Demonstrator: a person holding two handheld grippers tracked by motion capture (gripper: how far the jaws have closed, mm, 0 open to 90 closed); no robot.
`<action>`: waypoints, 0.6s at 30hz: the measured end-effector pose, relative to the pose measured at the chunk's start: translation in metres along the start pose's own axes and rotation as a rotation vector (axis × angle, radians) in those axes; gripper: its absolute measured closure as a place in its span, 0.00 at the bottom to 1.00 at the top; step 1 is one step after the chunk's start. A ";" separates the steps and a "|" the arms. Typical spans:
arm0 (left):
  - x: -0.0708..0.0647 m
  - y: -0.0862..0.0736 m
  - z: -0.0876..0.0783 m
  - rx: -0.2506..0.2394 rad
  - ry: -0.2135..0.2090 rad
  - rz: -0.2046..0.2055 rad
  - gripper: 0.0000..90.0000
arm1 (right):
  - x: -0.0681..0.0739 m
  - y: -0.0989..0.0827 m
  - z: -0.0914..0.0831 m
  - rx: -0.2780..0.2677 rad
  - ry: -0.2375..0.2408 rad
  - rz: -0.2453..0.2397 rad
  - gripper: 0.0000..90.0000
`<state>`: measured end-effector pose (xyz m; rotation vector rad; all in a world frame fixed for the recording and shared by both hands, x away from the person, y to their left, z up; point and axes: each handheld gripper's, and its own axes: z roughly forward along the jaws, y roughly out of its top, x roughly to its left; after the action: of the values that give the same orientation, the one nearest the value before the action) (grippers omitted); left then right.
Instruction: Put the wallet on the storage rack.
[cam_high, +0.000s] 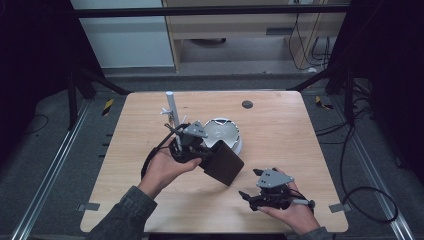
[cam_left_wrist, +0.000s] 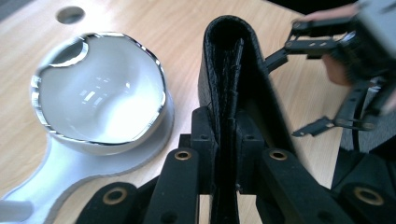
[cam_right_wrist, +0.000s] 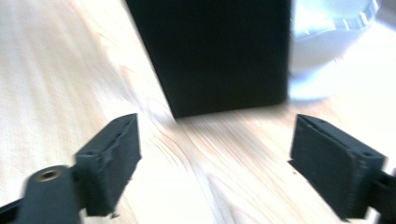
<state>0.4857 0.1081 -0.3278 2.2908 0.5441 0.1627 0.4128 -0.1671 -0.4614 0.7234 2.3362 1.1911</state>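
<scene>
No text, label, brand, number or sign can be read on anything here; the surfaces in view carry no legible marking.

White bowl (cam_high: 223, 131) on wooden table (cam_high: 280, 130); white post (cam_high: 171, 107) behind.
</scene>
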 end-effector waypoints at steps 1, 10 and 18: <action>0.001 0.001 -0.003 -0.002 0.002 -0.002 0.90 | -0.005 -0.004 0.001 0.015 -0.011 0.028 0.13; 0.001 0.020 -0.035 -0.027 0.012 -0.014 0.90 | -0.052 -0.039 0.021 0.172 -0.208 0.267 0.08; 0.002 0.044 -0.044 0.002 0.048 0.007 0.90 | -0.063 -0.046 0.030 0.225 -0.243 0.312 0.06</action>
<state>0.4907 0.1105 -0.2656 2.2964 0.5608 0.2210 0.4675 -0.2107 -0.5083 1.2737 2.2265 0.9017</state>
